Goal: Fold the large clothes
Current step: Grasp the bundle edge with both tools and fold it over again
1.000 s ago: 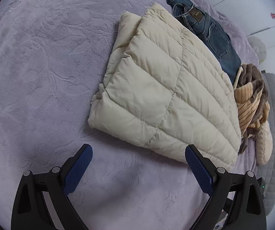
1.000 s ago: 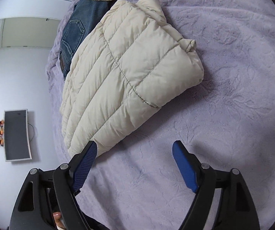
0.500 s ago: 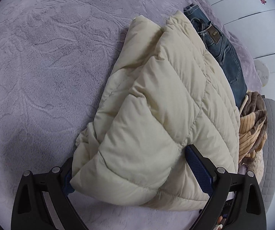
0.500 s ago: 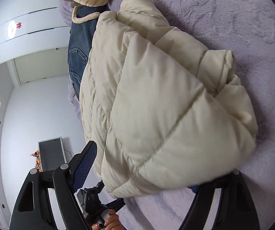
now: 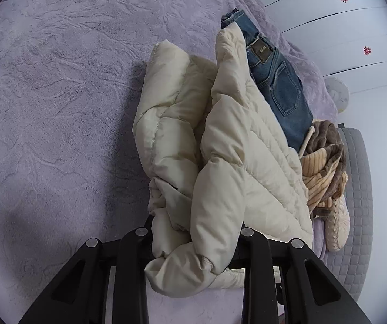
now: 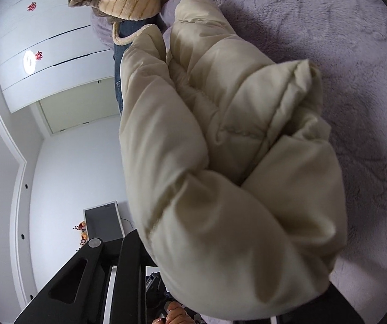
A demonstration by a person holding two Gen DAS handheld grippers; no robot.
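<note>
Through the left wrist camera, our left gripper (image 5: 196, 239) pinches the near end of the cream puffer jacket (image 5: 228, 156), bunched and lifted over the lilac bedspread (image 5: 58, 94), with jeans (image 5: 277, 81) just beyond. Through the right wrist camera, the jacket (image 6: 234, 162) buries our right gripper (image 6: 220, 291); we cannot tell its state.

Purple bedspread (image 5: 58, 108), wall monitor (image 6: 104, 222).
</note>
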